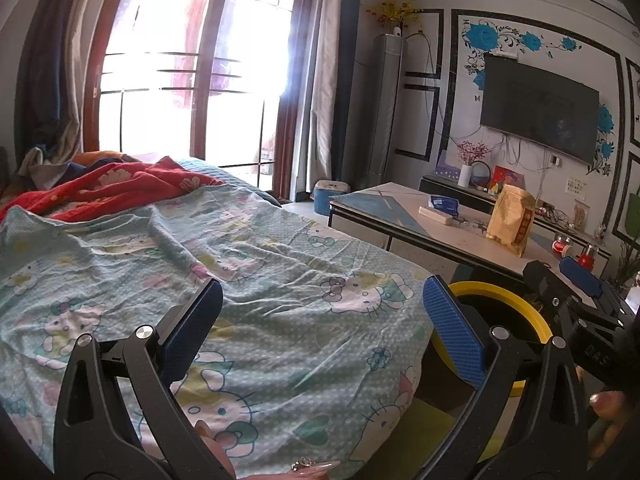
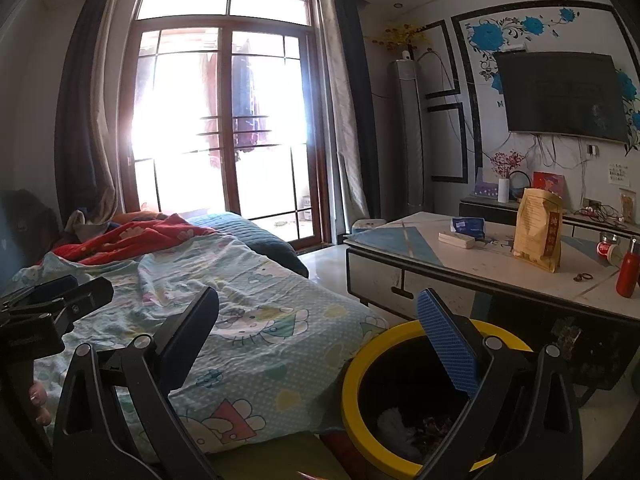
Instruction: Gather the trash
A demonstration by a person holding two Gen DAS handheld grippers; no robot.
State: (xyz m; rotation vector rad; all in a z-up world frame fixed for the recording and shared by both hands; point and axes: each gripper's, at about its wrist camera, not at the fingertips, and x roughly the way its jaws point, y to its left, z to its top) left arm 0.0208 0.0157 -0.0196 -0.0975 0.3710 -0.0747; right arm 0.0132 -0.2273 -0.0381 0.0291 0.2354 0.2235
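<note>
Trash bin: your yellow-rimmed bin (image 2: 354, 392) stands on the floor, tucked between the bed's edge and the worktop; it also shows at the lower right of your left wrist view
Trash inside: a white crumpled wad (image 2: 394, 426) and some dark scraps lie at the bottom of the bin
Right gripper: yours (image 2: 320, 344) hangs over the bin's rim, jaws spread wide, nothing between them; its blue pad sits above the bin's opening
Left gripper: yours (image 1: 320, 320) hovers over the bed, jaws wide apart and holding nothing
Bed: the Hello Kitty sheet (image 1: 240, 264) lies rumpled, with a red quilt (image 1: 120, 188) bunched at the far end near the window
Worktop: the low table (image 2: 480, 272) stands just beside the bin, carrying a gold paper bag (image 2: 538, 234) upright, a blue packet (image 2: 468, 226), a white remote-like bar (image 2: 456, 239), a red bottle (image 2: 627, 272) and a small jar (image 2: 608, 247)
Wall: a dark television (image 2: 560, 96) hangs above a low cabinet
</note>
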